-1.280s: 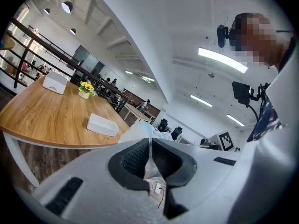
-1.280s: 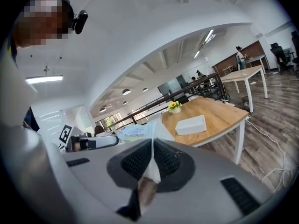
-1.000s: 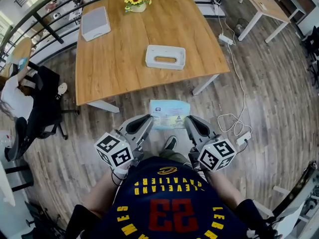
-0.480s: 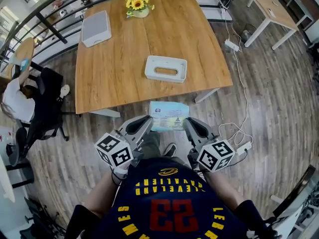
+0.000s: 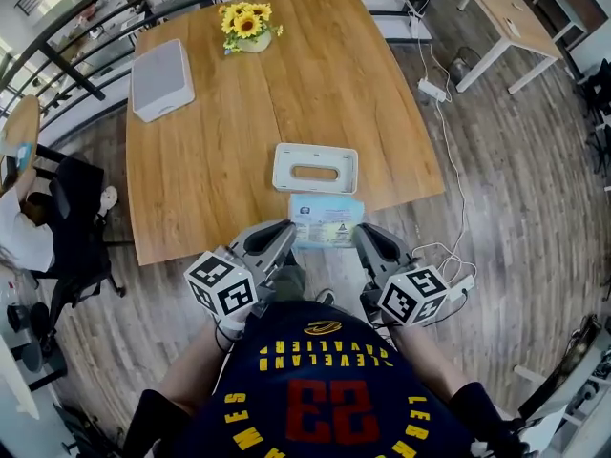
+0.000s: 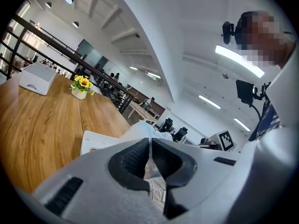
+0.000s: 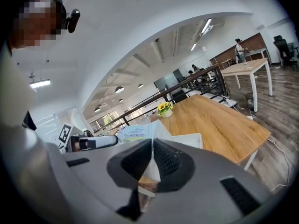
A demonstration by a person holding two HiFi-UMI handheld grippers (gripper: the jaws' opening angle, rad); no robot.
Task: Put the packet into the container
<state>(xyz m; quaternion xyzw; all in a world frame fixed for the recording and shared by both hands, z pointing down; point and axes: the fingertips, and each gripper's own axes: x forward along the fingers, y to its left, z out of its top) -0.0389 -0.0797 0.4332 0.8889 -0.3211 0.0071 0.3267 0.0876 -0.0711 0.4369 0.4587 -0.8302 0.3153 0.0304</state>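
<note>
A pale blue packet [image 5: 326, 221] hangs flat between my two grippers, over the near edge of the wooden table [image 5: 200, 141]. My left gripper [image 5: 288, 235] is shut on the packet's left edge [image 6: 150, 146], and my right gripper [image 5: 358, 235] is shut on its right edge [image 7: 152, 143]. The white container [image 5: 315, 168], a low box with an oblong slot in its top, sits on the table just beyond the packet. In the left gripper view the container [image 6: 98, 141] shows just past the jaws. In the right gripper view the container [image 7: 184, 141] lies behind the packet.
A white box [image 5: 160, 78] and a vase of yellow flowers [image 5: 245, 25] stand at the table's far end. A person [image 5: 24, 232] sits on a chair at the left. Cables and a power strip [image 5: 449, 260] lie on the floor at right. A second table [image 5: 501, 22] stands far right.
The table and container have drawn nearer in the head view. The packet, held by both grippers throughout, has gone from over the floor to over the table's near edge, close to the container.
</note>
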